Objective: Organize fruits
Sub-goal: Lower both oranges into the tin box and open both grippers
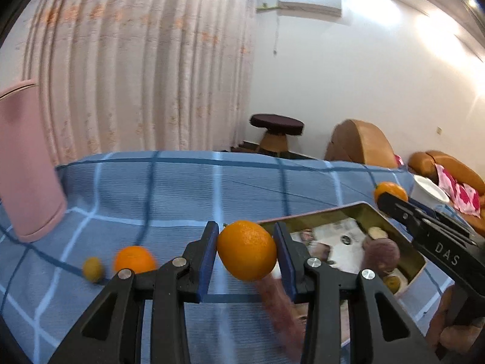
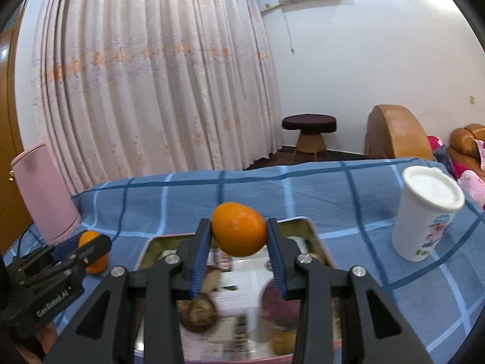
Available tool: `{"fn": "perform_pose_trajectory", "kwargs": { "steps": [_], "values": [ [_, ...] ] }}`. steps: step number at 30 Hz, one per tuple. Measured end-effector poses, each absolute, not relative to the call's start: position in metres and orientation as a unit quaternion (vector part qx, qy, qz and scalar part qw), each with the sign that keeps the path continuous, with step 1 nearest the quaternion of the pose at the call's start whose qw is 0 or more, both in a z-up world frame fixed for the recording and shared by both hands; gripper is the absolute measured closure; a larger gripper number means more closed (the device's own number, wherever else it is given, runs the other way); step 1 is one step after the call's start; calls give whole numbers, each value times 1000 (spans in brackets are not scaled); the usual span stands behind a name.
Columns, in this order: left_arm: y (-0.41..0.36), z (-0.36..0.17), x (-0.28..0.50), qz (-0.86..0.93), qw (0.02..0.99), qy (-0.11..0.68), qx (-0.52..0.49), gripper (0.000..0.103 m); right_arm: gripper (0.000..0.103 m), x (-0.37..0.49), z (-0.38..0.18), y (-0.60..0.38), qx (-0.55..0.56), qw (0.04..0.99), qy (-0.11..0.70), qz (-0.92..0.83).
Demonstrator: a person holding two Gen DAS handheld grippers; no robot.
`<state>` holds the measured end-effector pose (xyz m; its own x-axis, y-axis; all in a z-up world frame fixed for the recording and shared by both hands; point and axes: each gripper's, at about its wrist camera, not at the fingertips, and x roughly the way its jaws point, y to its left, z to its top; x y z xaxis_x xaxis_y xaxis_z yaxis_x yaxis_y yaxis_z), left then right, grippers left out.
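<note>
My left gripper [image 1: 246, 250] is shut on an orange [image 1: 247, 250] and holds it above the blue checked cloth, just left of the metal tray [image 1: 372, 212]. My right gripper [image 2: 239, 230] is shut on another orange [image 2: 239, 229] above the tray [image 2: 303, 223]. The tray holds a purple sweet potato [image 2: 280, 306], a brown round piece [image 2: 198, 314] and a small yellowish piece [image 2: 283, 341]. A third orange [image 1: 135, 259] and a small yellow-green citrus [image 1: 93, 269] lie on the cloth at the left. The right gripper with its orange [image 1: 391, 191] shows in the left wrist view; the left gripper's orange [image 2: 94, 256] shows in the right wrist view.
A pink cylindrical container [image 1: 27, 163] stands at the table's left. A white lidded cup [image 2: 424, 212] stands at the right. Curtains, a dark stool [image 2: 309, 133] and brown sofas lie beyond the table's far edge.
</note>
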<state>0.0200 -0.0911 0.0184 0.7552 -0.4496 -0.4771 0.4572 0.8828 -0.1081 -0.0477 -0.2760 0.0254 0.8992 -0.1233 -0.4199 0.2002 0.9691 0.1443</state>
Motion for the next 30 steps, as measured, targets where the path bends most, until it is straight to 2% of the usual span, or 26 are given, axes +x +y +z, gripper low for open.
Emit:
{"fn": "perform_pose_trajectory", "kwargs": {
  "steps": [11,18,25,28,30],
  "values": [
    [-153,7,8,-236,930,269,82,63,64,-45,20,-307,75,964,234,-106],
    [-157,-1,10,-226,927,283,97,63,63,-31,2,-301,71,953,280,-87],
    [-162,-3,11,-223,926,287,106,63,63,-28,-4,-297,78,951,292,-69],
    [-163,-3,11,-216,927,288,107,63,61,-28,-4,-296,81,951,292,-63],
    [-162,-3,12,-213,927,290,104,61,48,-30,-4,-298,91,951,288,-63]
  ]
}}
